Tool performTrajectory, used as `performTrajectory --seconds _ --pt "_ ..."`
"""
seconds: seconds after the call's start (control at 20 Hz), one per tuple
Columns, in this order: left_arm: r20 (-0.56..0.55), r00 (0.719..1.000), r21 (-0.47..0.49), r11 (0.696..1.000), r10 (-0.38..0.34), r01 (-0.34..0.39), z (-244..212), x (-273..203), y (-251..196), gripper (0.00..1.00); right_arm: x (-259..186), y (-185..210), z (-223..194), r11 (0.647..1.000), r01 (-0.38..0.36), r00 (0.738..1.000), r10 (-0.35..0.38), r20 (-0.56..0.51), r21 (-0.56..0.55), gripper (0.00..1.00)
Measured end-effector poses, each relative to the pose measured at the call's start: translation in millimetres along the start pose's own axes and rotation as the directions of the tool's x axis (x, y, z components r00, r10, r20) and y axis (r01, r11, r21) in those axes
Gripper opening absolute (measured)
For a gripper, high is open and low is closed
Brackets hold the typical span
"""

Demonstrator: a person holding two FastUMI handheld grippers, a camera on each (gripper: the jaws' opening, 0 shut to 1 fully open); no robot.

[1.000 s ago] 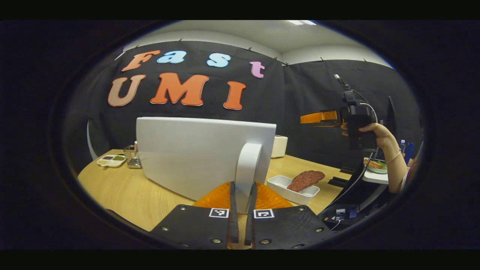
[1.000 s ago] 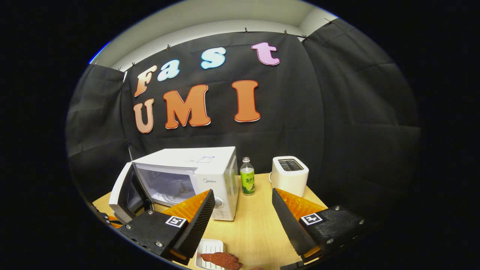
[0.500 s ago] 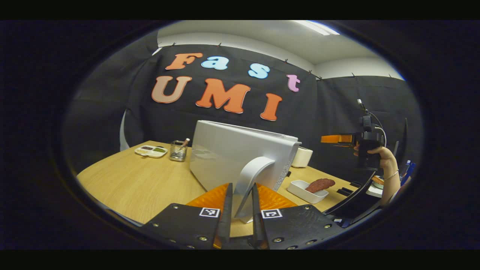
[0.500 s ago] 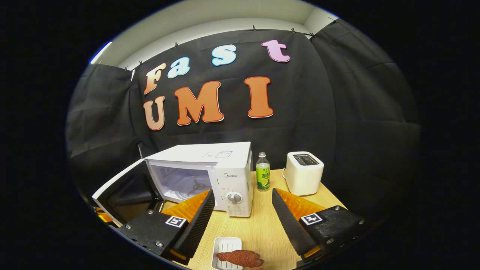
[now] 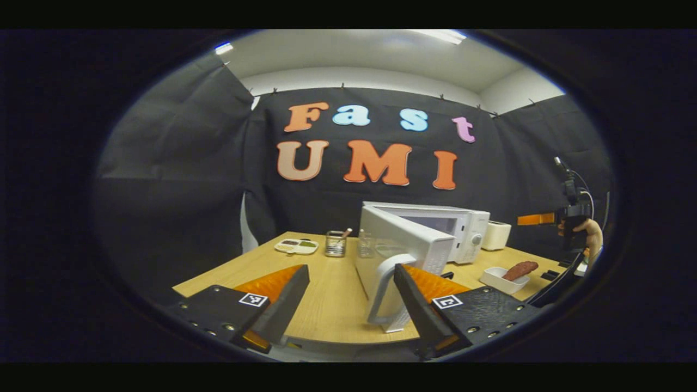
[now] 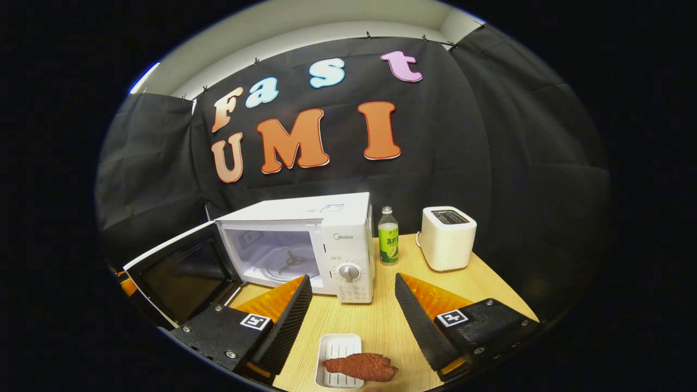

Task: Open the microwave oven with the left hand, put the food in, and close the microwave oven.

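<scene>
Door's swung wide, so your spread, empty right gripper (image 6: 353, 316) sits right over the food (image 6: 360, 366) in its white tray (image 6: 337, 348), lying crosswise, microwave (image 6: 305, 245) cavity just ahead-left, while your left gripper (image 5: 351, 305) is open too.

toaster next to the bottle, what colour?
Cream-white boxy toaster, clearest in the right gripper view, right of the green-labelled bottle.

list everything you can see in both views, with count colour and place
microwave oven: 1, white, on table, door swung open
tray: 1, white, near table edge, in front of the oven
food: 1 piece, reddish brown, lying across the tray
bottle: 1, green label, between oven and toaster
toaster: 1, cream, right of the bottle
palette dish: 1, white, far table side
wire cup: 1, metal, beside the dish
table: 1, light wood
left gripper: 1, jaws open
right gripper: 1, jaws open
hand: 1, holding the right gripper
</scene>
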State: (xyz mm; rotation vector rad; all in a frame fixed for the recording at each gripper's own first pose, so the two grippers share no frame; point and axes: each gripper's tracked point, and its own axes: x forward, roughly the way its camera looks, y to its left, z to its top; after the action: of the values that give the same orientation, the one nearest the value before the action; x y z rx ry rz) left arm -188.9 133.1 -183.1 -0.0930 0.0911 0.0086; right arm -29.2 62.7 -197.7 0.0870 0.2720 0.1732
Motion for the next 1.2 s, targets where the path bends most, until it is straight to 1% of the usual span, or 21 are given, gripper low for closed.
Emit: performTrajectory --seconds 0.15,0.25,0.45,0.6,0.75,0.9,1.0,1.1,1.15,1.2 --pt "0.015 0.997 0.019 0.996 0.081 -0.082 9 2 31 0.93 -4 -8 -13 0.999 0.021 1.000 -0.021 -0.002 0.029 0.95" --pt "0.020 0.994 0.016 0.994 0.111 -0.111 12 4 44 0.93 -6 -17 -25 0.997 0.046 0.999 -0.045 -0.006 0.058 0.95" --pt "0.021 0.990 -0.015 0.990 0.142 -0.142 15 17 64 0.93 -8 -38 -53 0.989 0.107 0.994 -0.105 -0.026 0.102 0.95" --pt "0.009 0.988 -0.047 0.987 0.151 -0.151 10 25 71 0.93 -10 -53 -74 0.980 0.152 0.988 -0.147 -0.046 0.132 0.95" --pt "-0.004 0.988 -0.057 0.986 0.157 -0.157 4 32 75 0.93 -10 -67 -92 0.958 0.189 0.982 -0.181 -0.055 0.218 0.95" --pt "-0.021 0.988 -0.059 0.986 0.155 -0.156 0 42 78 0.93 -7 -81 -113 0.920 0.223 0.975 -0.206 -0.085 0.322 0.95" --pt "-0.034 0.987 -0.057 0.986 0.156 -0.158 -4 46 80 0.93 -9 -82 -127 0.884 0.216 0.976 -0.192 -0.101 0.414 0.95" --pt "-0.043 0.987 -0.057 0.986 0.156 -0.158 -7 49 81 0.93 -14 -77 -145 0.832 0.205 0.979 -0.165 -0.123 0.516 0.95" --pt "-0.047 0.987 -0.056 0.986 0.156 -0.159 -8 51 82 0.93 -16 -77 -153 0.799 0.206 0.978 -0.157 -0.135 0.565 0.94" --pt "-0.051 0.986 -0.054 0.986 0.156 -0.159 -9 54 82 0.94 -19 -74 -159 0.768 0.195 0.981 -0.141 -0.135 0.610 0.92"
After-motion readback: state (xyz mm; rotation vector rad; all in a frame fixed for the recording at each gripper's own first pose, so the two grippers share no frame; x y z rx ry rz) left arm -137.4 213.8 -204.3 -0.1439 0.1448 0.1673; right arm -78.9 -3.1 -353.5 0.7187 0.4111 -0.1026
